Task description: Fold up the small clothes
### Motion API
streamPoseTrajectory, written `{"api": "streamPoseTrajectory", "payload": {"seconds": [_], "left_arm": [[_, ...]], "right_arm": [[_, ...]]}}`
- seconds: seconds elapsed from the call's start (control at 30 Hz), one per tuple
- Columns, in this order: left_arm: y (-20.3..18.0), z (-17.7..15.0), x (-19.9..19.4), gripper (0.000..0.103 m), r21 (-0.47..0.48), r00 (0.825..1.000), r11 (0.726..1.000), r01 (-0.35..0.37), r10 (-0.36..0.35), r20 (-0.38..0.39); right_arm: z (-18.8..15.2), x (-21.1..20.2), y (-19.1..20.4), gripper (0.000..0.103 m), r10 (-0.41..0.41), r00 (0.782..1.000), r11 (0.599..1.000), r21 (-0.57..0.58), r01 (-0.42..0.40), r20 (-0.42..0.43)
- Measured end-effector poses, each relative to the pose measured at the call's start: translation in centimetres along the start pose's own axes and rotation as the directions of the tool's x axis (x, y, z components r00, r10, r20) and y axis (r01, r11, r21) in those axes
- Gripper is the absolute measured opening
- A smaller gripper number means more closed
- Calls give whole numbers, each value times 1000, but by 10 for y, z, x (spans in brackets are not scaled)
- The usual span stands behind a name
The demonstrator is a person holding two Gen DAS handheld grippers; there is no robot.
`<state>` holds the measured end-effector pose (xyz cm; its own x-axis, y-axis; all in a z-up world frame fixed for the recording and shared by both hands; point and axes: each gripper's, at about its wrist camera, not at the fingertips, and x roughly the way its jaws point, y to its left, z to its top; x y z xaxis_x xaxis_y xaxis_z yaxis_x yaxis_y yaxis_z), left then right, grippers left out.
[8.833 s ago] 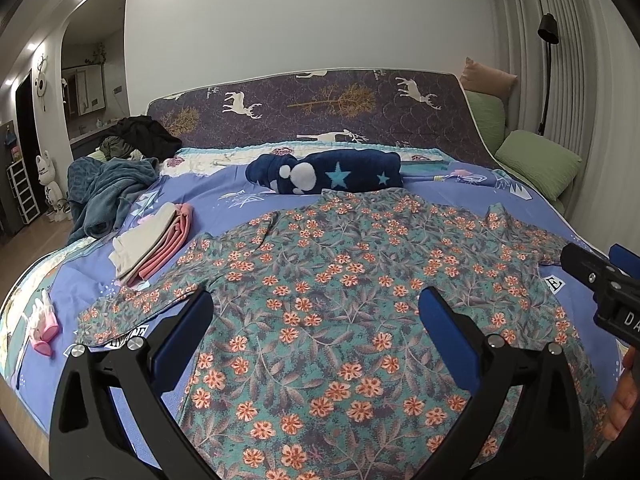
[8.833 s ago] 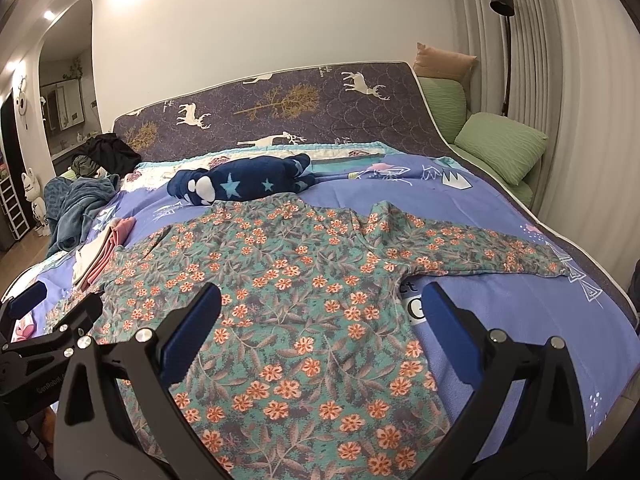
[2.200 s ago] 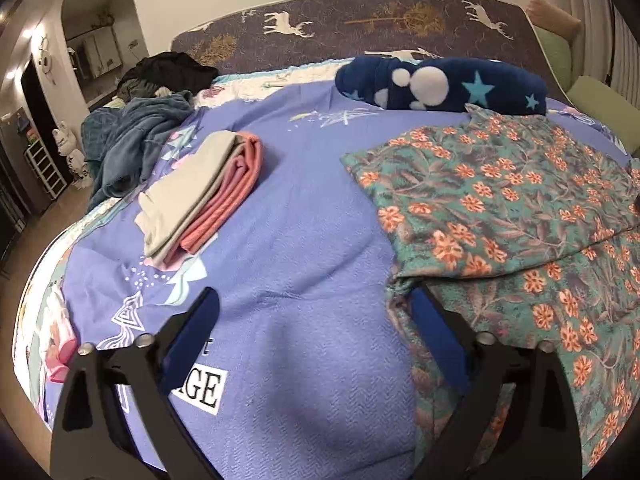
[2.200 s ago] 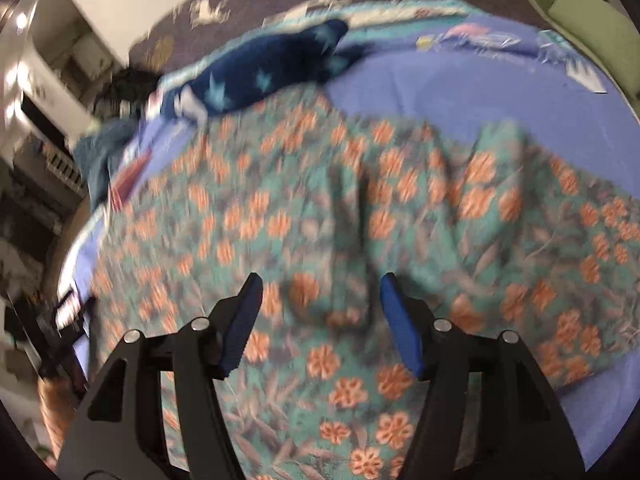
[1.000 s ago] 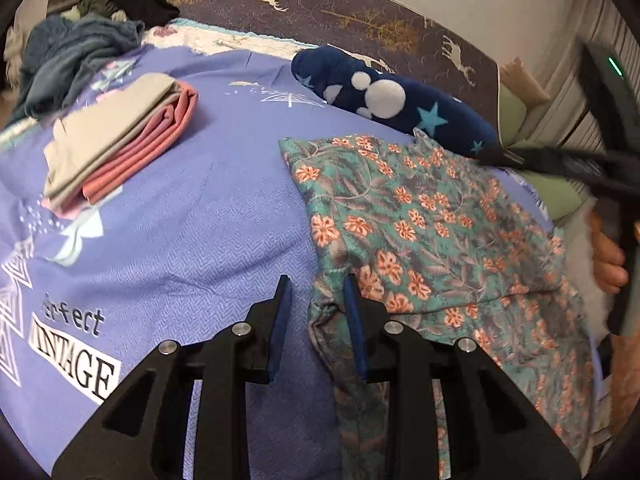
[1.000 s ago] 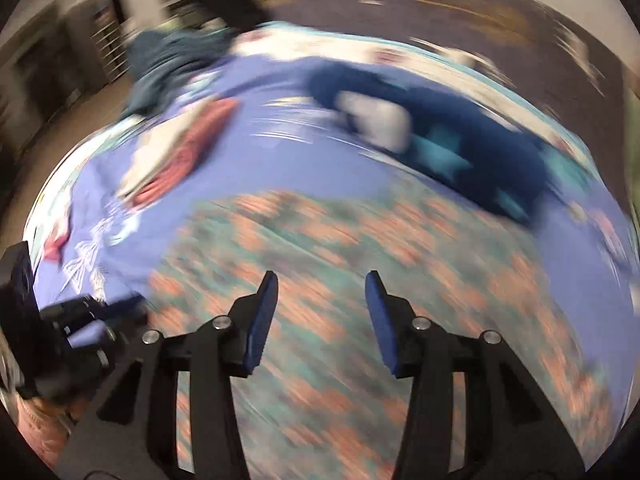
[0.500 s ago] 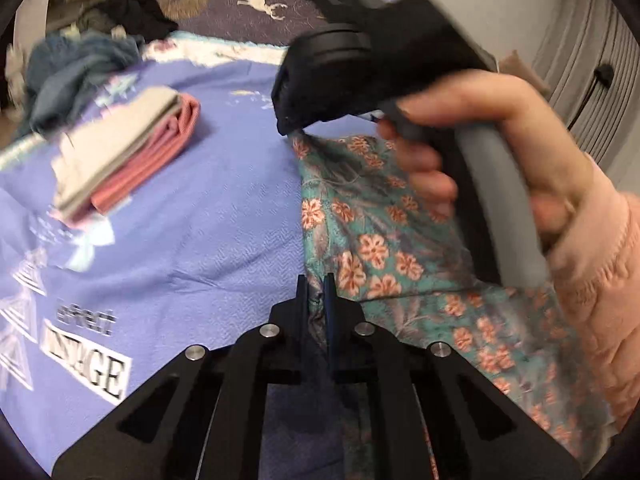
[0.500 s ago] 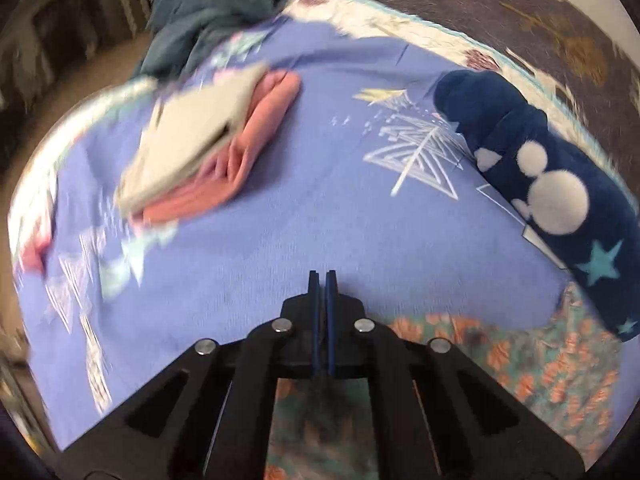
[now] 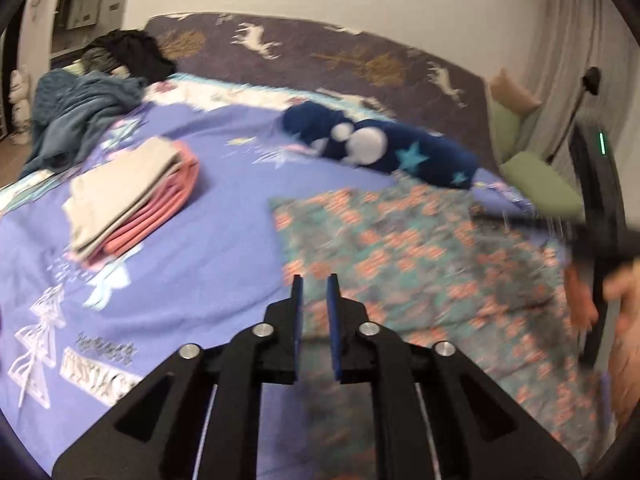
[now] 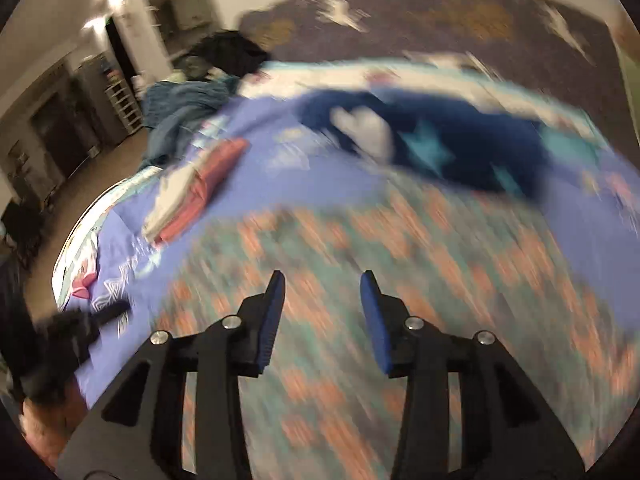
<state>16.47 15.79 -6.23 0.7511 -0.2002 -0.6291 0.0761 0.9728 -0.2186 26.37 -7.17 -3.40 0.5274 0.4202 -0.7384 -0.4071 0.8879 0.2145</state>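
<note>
The teal floral garment [image 9: 420, 256] lies on the purple bedspread [image 9: 192, 264] with its left side folded in to a straight edge; it also fills the right wrist view [image 10: 380, 280], blurred. My left gripper [image 9: 312, 284] hangs over the garment's left edge, jaws a narrow gap apart with nothing between them. My right gripper [image 10: 322, 280] is open above the garment's middle and holds nothing. The right gripper's body shows at the right edge of the left wrist view [image 9: 600, 216].
A folded beige and pink stack [image 9: 132, 196] lies left of the garment. A navy star-print plush roll [image 9: 380, 152] lies beyond it. A teal blanket [image 9: 76, 116] and dark clothes [image 9: 132, 52] sit at the far left by the headboard [image 9: 320, 56]. Green cushions [image 9: 540, 184] stand right.
Both grippers were shut on the garment's left edge half a second ago; now both have let go and lifted back, the right opening wider. The garment lies folded.
</note>
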Motion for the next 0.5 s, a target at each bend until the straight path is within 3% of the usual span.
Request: {"api": "streamPoseTrajectory", "payload": {"seconds": [0.03, 0.07, 0.17, 0.2, 0.33, 0.43, 0.5], "left_arm": [[-7, 3, 10, 32, 8, 1000, 1000, 20, -20, -17], [-15, 1, 21, 36, 8, 999, 1000, 13, -13, -51], [-25, -10, 70, 37, 45, 980, 997, -59, 66, -185], [-28, -12, 74, 38, 63, 980, 995, -79, 89, -175], [-40, -10, 74, 39, 124, 971, 983, -136, 157, -181], [-47, -8, 68, 39, 157, 963, 971, -178, 205, -173], [-55, -5, 61, 40, 148, 964, 973, -178, 202, -170]], "right_arm": [[-15, -6, -18, 40, 14, 999, 998, 59, -12, -33], [-25, -7, -26, 39, 16, 998, 996, 86, -11, -56], [-59, 12, -53, 30, -114, 980, 984, 116, 134, -160], [-65, 10, -57, 30, -97, 990, 987, 116, 109, -105], [-67, 7, -55, 34, -88, 992, 990, 99, 97, -93], [-69, -8, -67, 33, -33, 994, 980, 194, 52, -101], [-74, -41, -84, 33, -17, 1000, 962, 272, 23, -23]]}}
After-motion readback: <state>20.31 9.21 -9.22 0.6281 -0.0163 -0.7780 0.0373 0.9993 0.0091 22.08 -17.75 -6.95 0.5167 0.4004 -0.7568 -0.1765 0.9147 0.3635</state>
